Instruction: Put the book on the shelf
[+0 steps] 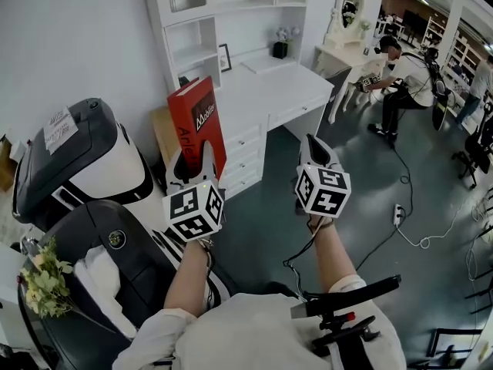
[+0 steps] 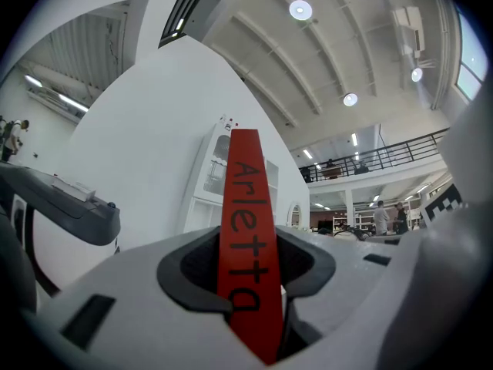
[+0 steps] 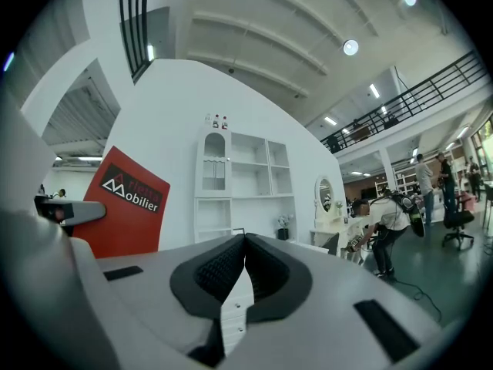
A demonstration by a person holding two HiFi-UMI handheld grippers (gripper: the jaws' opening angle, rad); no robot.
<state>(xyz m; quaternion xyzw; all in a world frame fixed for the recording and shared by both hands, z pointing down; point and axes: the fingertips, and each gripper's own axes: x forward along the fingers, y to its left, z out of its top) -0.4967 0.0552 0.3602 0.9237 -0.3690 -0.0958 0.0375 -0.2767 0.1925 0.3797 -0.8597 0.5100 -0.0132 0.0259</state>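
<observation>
Between the jaws of the left gripper (image 2: 248, 280) stands the red book (image 2: 246, 199), clamped on both covers with its spine facing that gripper's camera. The spine reads "Arletta" in black, running lengthwise. In the head view the book (image 1: 199, 118) rises upright above the left gripper (image 1: 199, 156); its cover carries a black patch with "Mobilier" in white, and the spine shows only "Arle" (the rest is hidden behind the jaws). It is held in the air in front of the white shelf unit (image 1: 192, 45), not on any shelf.

The right gripper (image 3: 243, 241) has its jaws pressed together with nothing between them, and hangs beside the left one over the dark floor (image 1: 347, 230).

One compartment of the shelf unit holds a small framed picture (image 1: 224, 57). On the white counter (image 1: 269, 91) a dark pot (image 1: 280, 49) holds pale flowers. Small bottles (image 3: 216, 120) stand on top of the shelf unit; their labels are too small to read.

At the left a black-and-white machine (image 1: 77, 164) carries a paper label (image 1: 60, 127) whose print is illegible. Further back a person (image 1: 400, 72) crouches beside a mirrored dresser (image 1: 348, 10).
</observation>
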